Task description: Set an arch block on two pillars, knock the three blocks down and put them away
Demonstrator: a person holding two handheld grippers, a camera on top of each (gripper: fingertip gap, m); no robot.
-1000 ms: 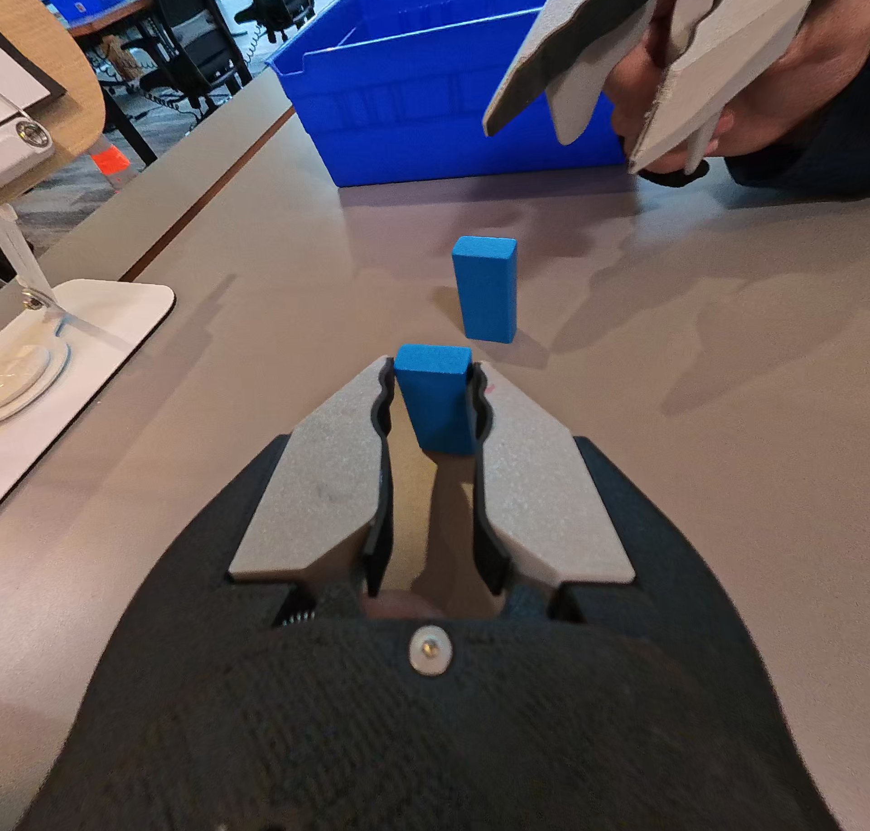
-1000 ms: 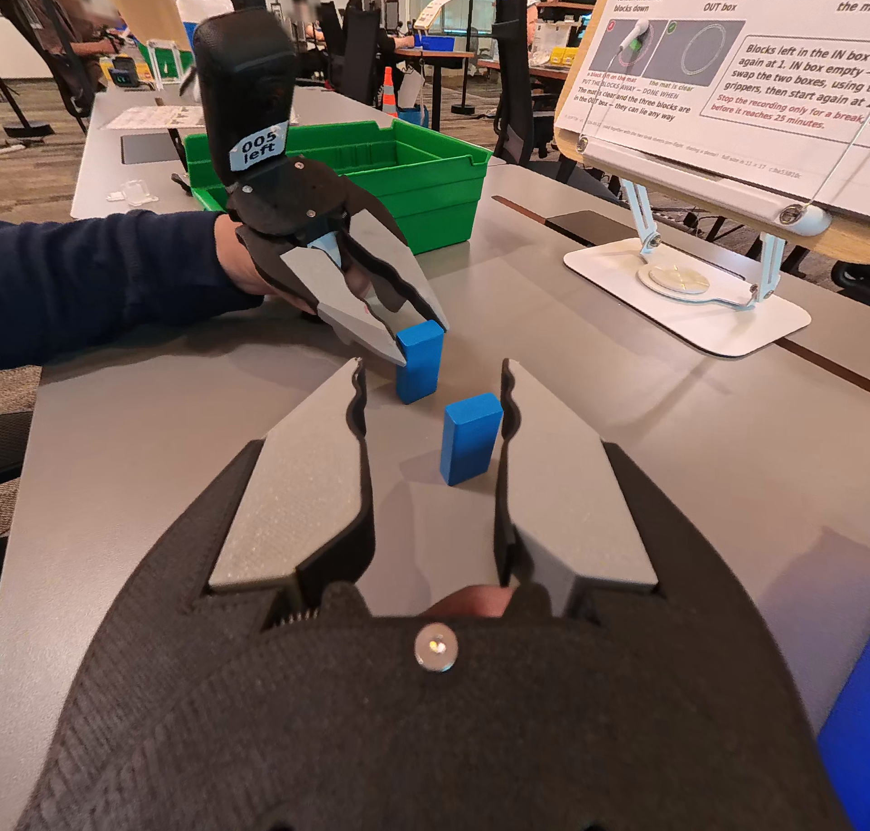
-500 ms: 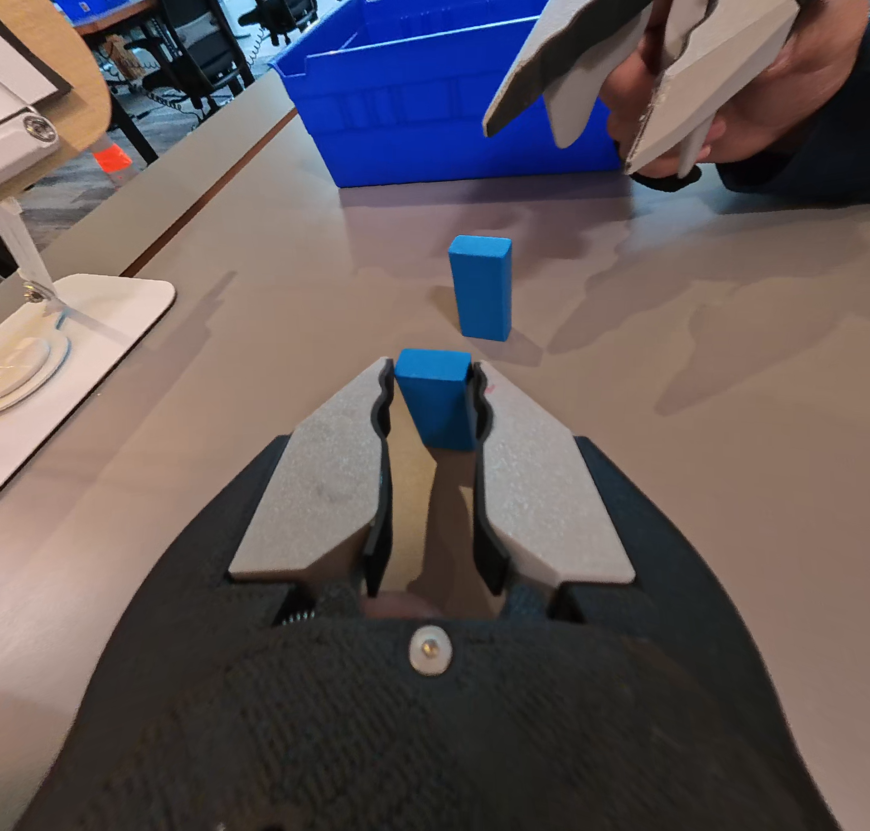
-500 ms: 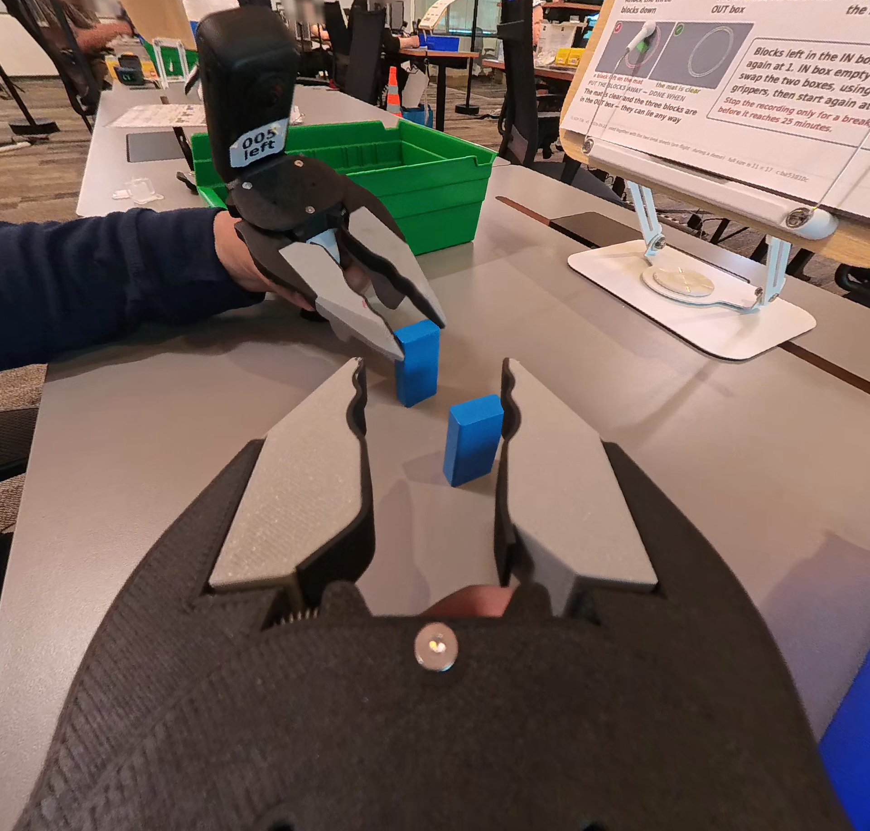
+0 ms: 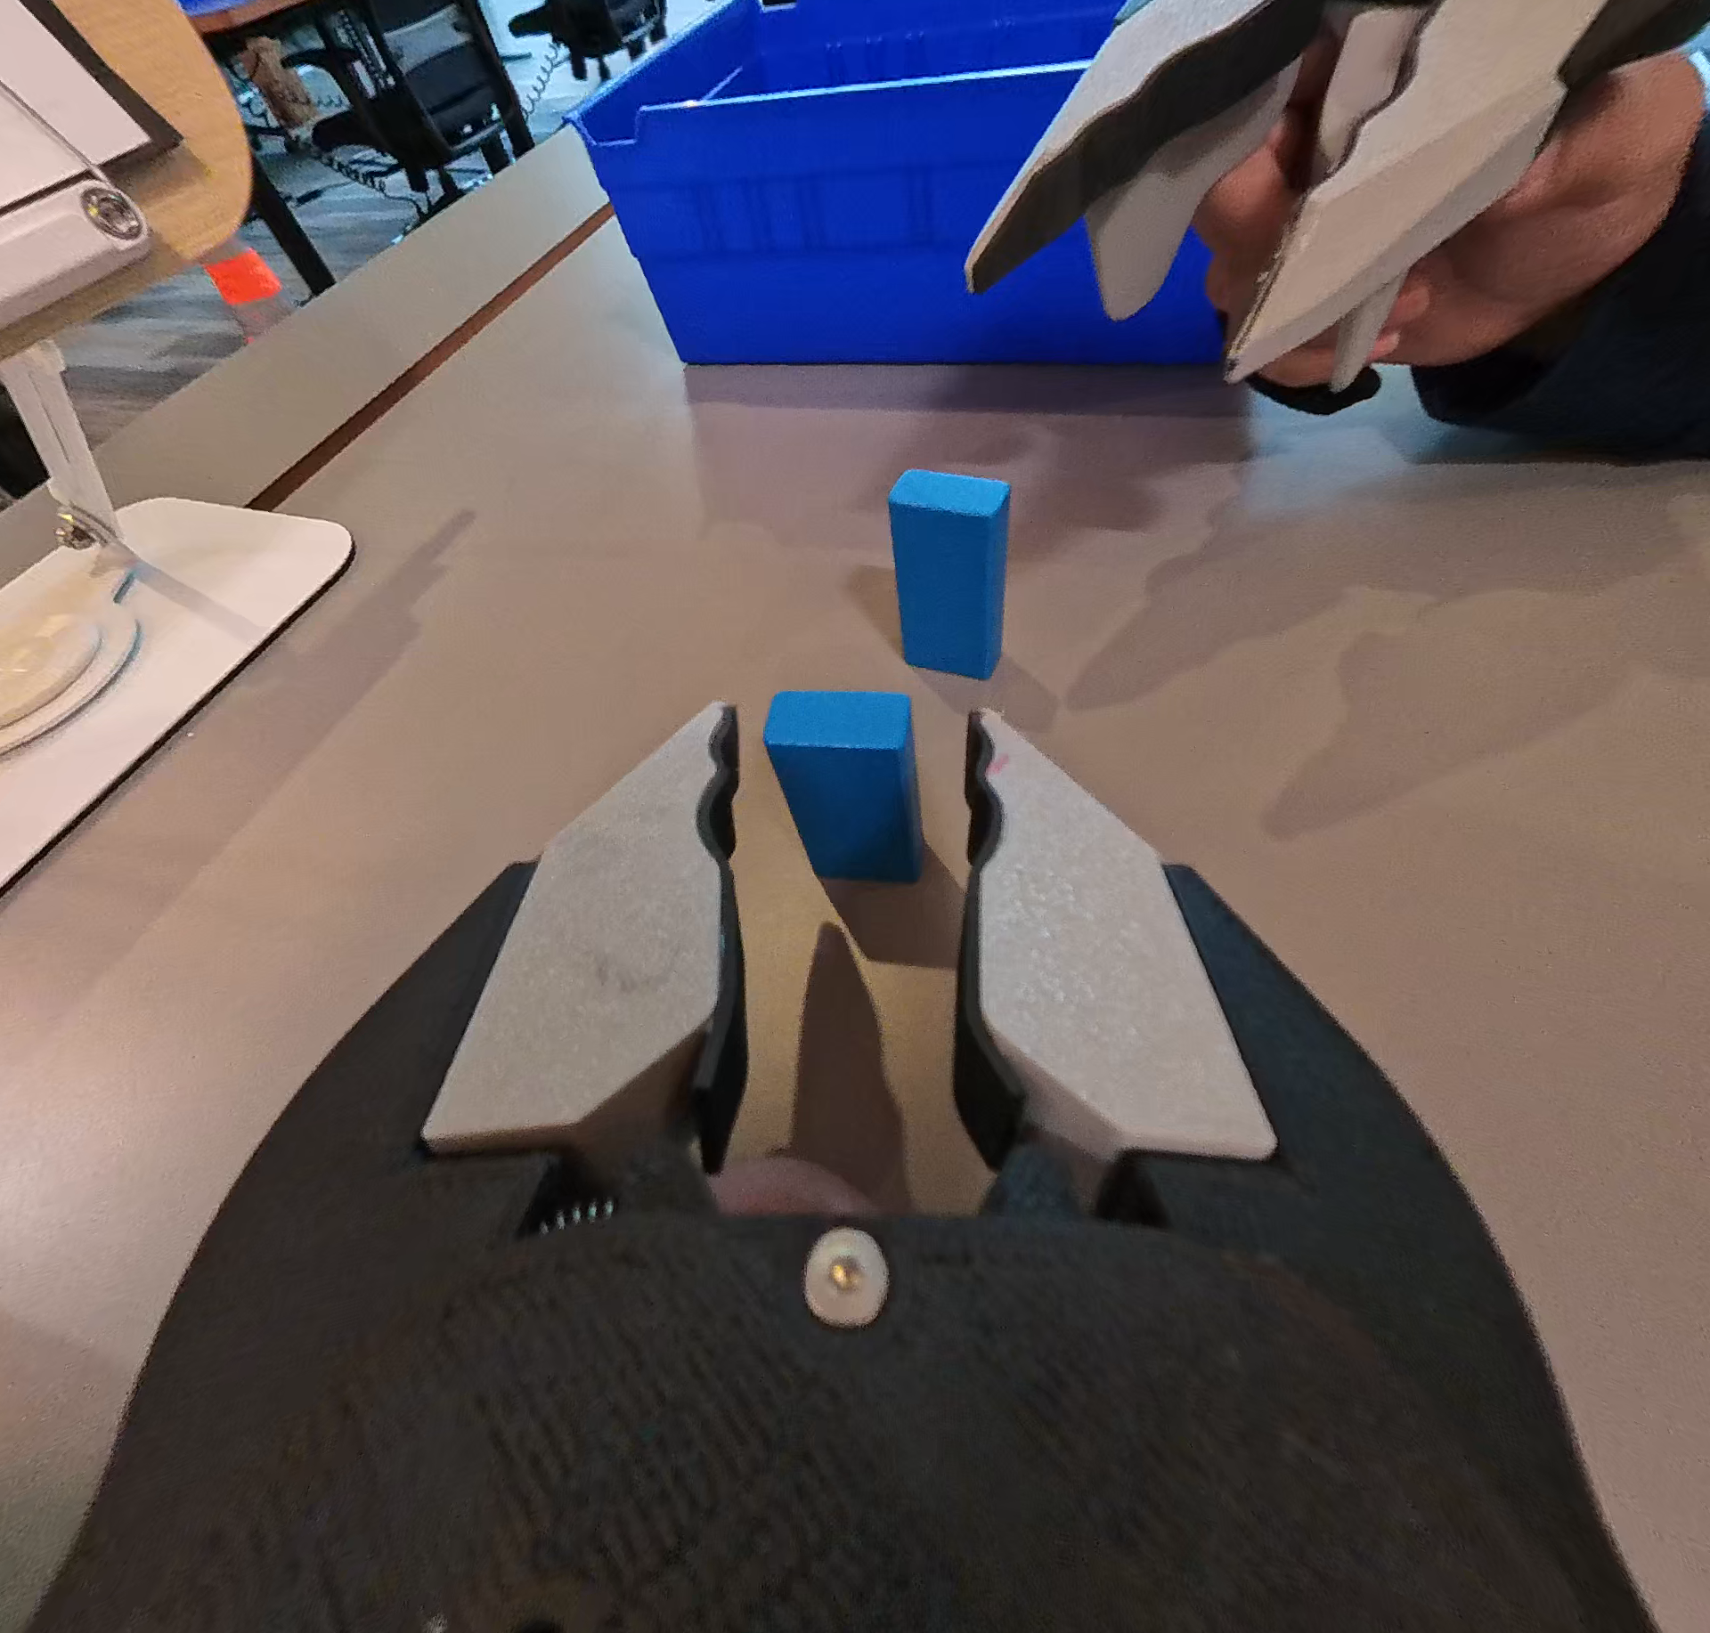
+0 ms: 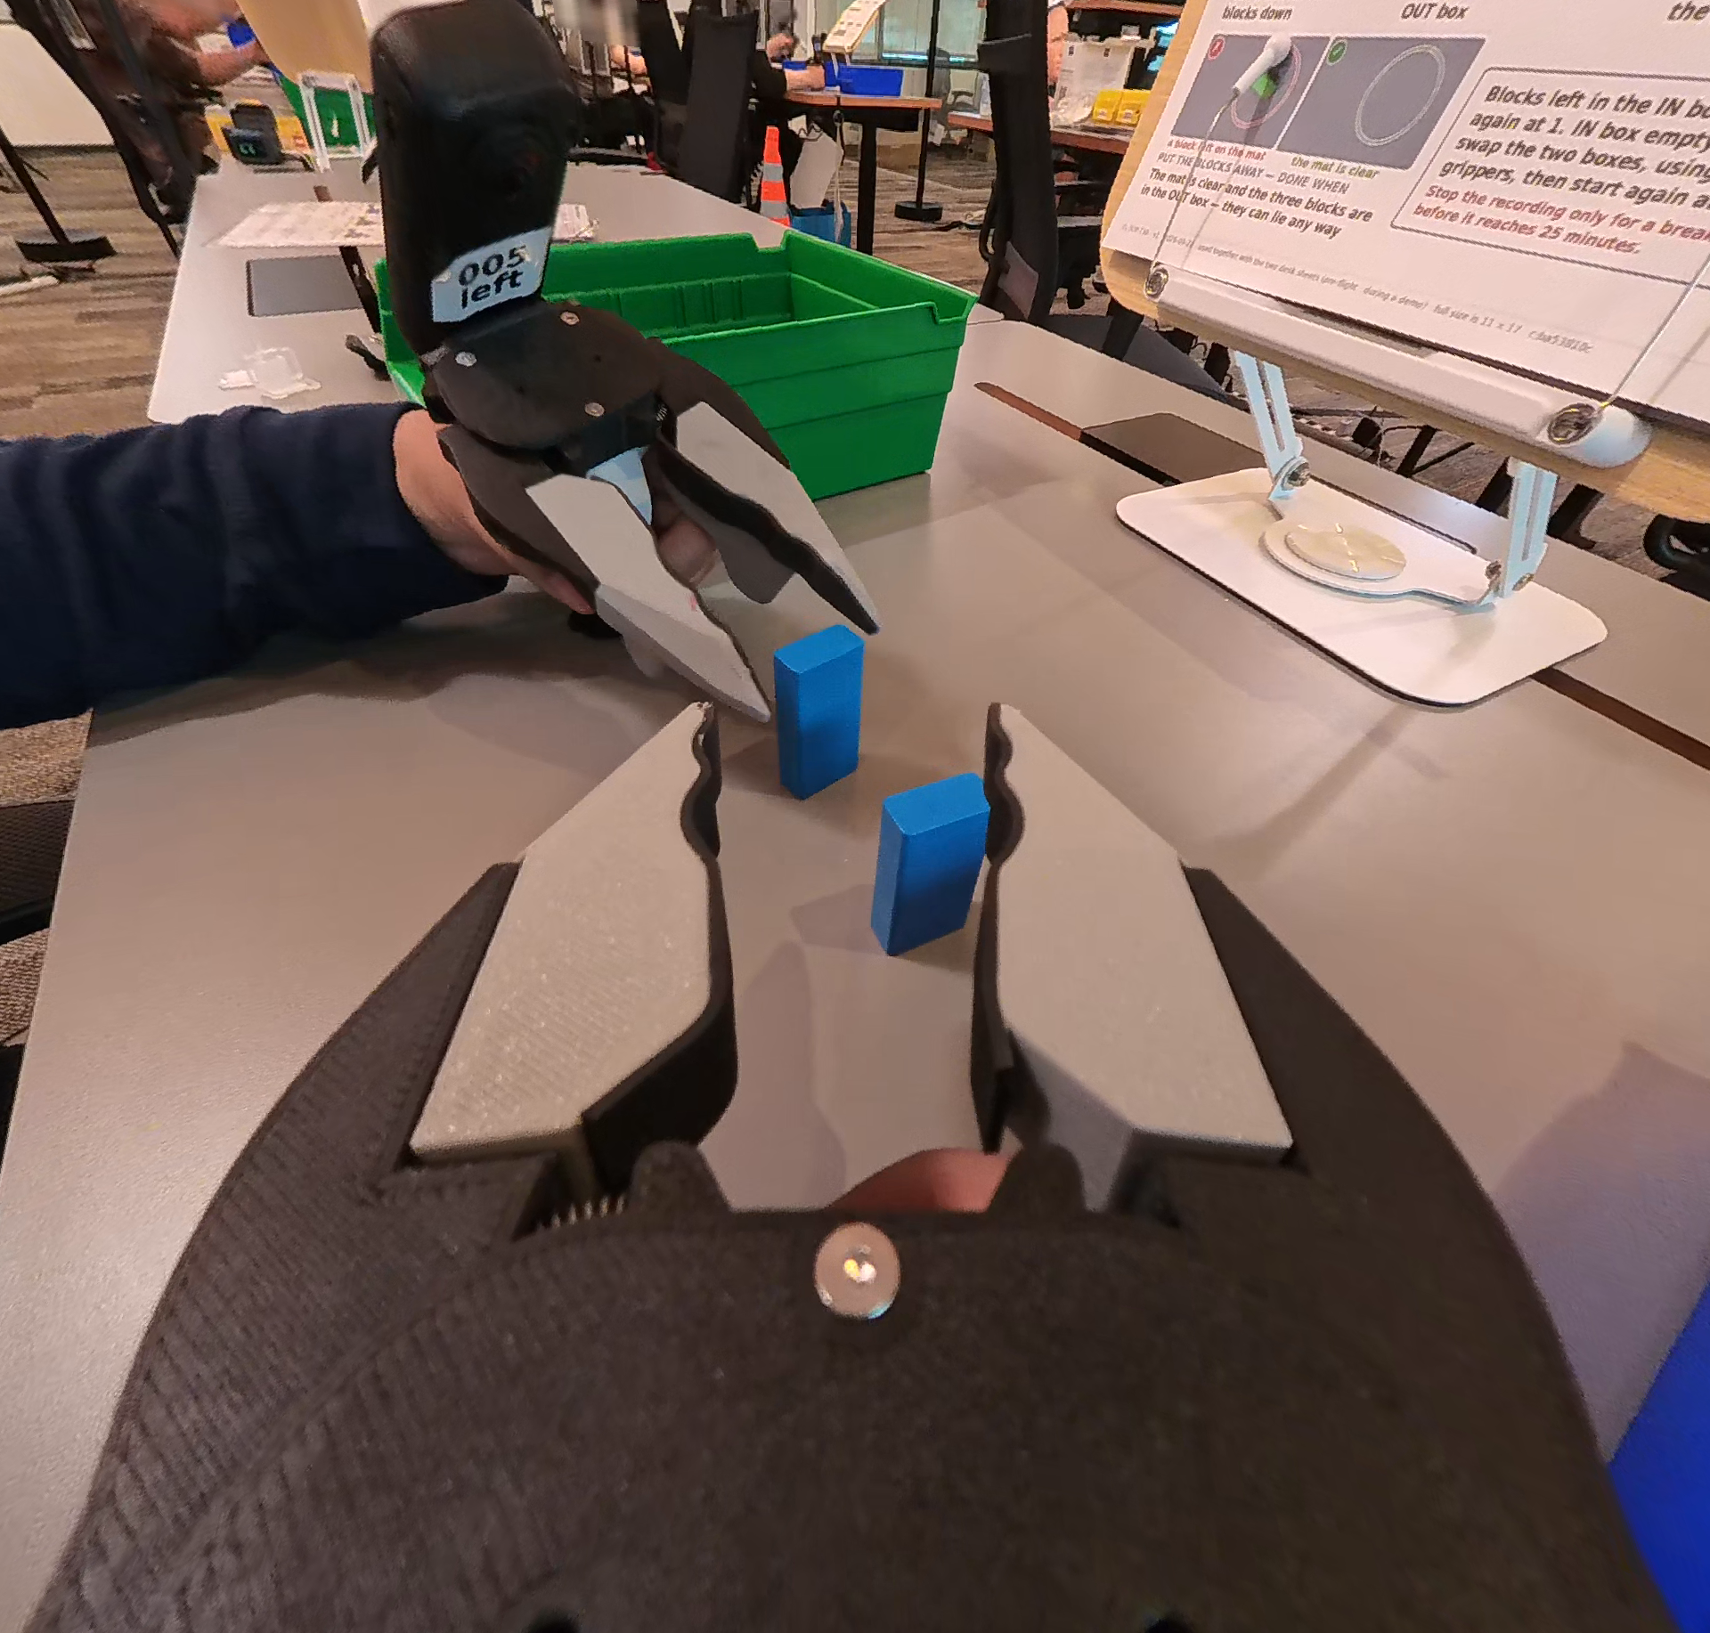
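Blue bin point(image 5: 925, 229) beyond L fingers, contents hidden; green bin point(image 6: 833, 358) looks empty. 2 blue pillars upright on tabletop point(image 5: 1388, 756): near pillar point(image 5: 847, 784) between L gripper's point(image 5: 851, 747) spread fingers, untouched; far pillar point(image 5: 948, 585) just beyond. R gripper point(image 6: 851, 737) fingers spread, holding nothing.

Two items carry legible writing, both in the right wrist view. A small white label point(image 6: 490, 280) with dark print sits on the black camera housing above the left hand-held gripper point(image 6: 814, 668). A printed instruction sheet point(image 6: 1480, 108), with black and red lines and small diagrams, is clipped on a tilted white stand point(image 6: 1360, 589) on the counter point(image 6: 1295, 848). A sheet of paper point(image 6: 305, 224) on the far table is too small to read. The left wrist view shows no legible print.
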